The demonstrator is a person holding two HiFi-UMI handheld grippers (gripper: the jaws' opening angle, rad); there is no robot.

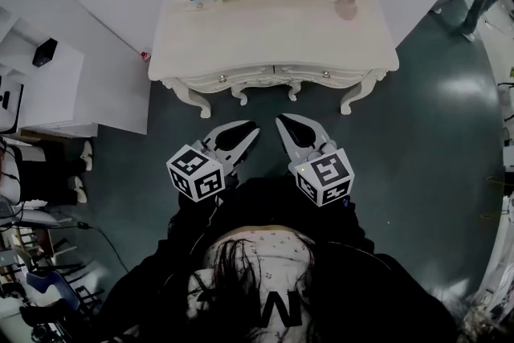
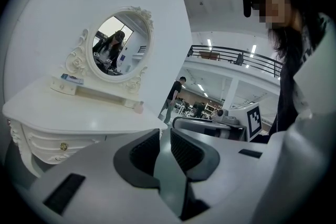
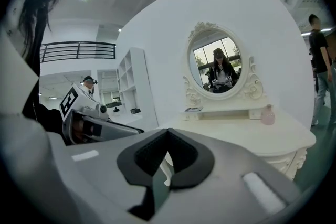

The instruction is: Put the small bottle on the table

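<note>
Where small bottle (image 1: 346, 6) stands: upright, far-right on table (image 1: 265, 32), ahead of both grippers.
Right gripper (image 1: 281, 122): nearer; jaws closed, empty.
Left gripper (image 1: 254, 127): jaws closed, empty.

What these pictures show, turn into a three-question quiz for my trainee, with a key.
1. True or false: the small bottle lies on the floor.
2. The right gripper has its jaws: A) shut on the bottle, B) shut with nothing between them, C) wide open.
3. Fill in: the bottle stands on the dressing table, which carries an oval ____.
Key: 1 false; 2 B; 3 mirror.
</note>
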